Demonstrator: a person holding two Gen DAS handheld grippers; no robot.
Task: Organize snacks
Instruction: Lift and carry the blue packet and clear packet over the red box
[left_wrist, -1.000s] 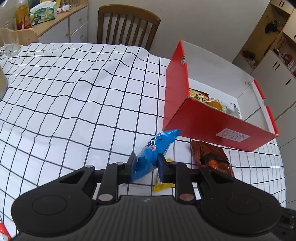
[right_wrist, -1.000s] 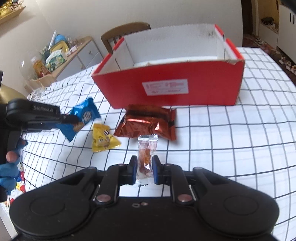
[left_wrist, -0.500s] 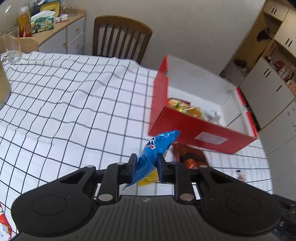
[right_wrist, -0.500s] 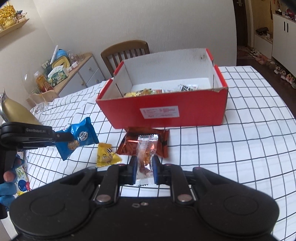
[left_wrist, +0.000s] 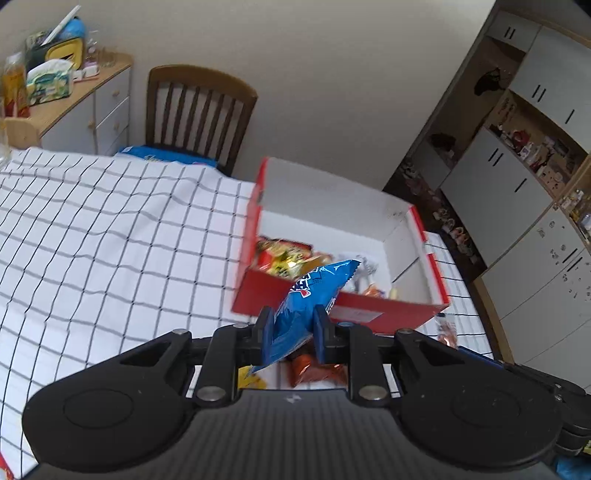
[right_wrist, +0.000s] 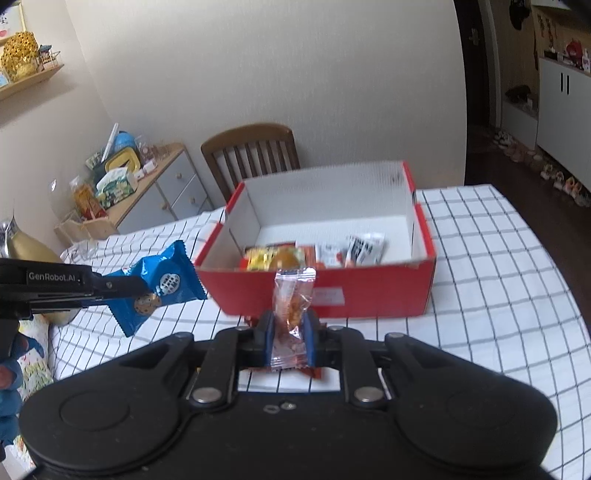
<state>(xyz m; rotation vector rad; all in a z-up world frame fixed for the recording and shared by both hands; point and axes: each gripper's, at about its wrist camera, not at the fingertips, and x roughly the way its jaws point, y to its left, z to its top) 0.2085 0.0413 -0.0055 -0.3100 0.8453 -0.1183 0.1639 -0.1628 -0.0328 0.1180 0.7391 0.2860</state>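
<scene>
Left gripper (left_wrist: 291, 334): clamped on the blue cookie packet (left_wrist: 308, 302), which juts up and forward from between the fingers, clear of the table, just in front of the red box (left_wrist: 340, 310).
Right gripper (right_wrist: 289, 341): clamped on the lower end of a clear candy wrapper (right_wrist: 291, 306) with orange pieces inside; the wrapper stands upright in front of the red box's near wall.
Blue cookie packet, from the right wrist: held in the air, left of the red box and apart from it.
Under the left gripper: a yellow packet (left_wrist: 251, 376) and an orange-brown foil packet (left_wrist: 317, 371) lie on the tablecloth, on the near side of the red box.
Tablecloth (right_wrist: 498, 266): white with a black grid, spread under the red box.
Red box: open at the top, white inside, a white label on its near wall.
Box contents: a yellow-and-red packet (right_wrist: 273, 258) at the near left corner of the red box, small white sachets (right_wrist: 364, 249) to its right.
Chair (right_wrist: 255, 155): wooden, slat-backed, behind the red box at the table's far edge.
Sideboard (right_wrist: 162, 184): left of the red box against the wall, cluttered on top.
</scene>
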